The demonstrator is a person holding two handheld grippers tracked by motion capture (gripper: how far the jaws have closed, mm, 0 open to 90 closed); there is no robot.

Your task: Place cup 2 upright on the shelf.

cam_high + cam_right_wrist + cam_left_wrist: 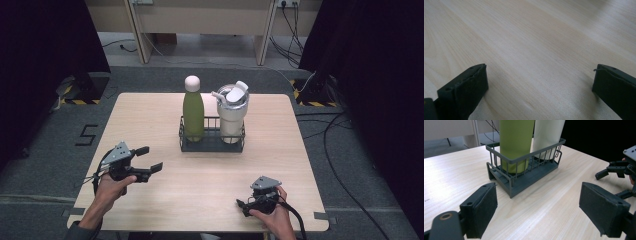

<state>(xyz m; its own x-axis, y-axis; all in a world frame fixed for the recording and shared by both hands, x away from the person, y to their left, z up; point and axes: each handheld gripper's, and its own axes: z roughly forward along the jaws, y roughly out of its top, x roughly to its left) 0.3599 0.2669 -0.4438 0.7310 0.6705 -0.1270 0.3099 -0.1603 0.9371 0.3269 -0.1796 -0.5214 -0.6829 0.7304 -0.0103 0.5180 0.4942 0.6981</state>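
Observation:
A dark wire basket (212, 145) stands mid-table. In it are a green bottle (193, 114) with a pale cap on the left and a white lidded tumbler (231, 119) with a straw on the right. My left gripper (151, 158) hovers over the table's left front, pointing toward the basket, open and empty. The left gripper view shows the basket (531, 178), the bottle (515, 142) and the tumbler (547, 135) a little beyond my left gripper (539, 188). My right gripper (242, 206) rests low at the right front, open, with bare wood between its jaws (540, 68).
The light wooden table (150, 115) stands on grey carpet. Dark curtains hang at both sides, cables run across the floor at the right, and wooden furniture legs stand behind the table. In the left gripper view my right gripper (610, 170) is at the far right.

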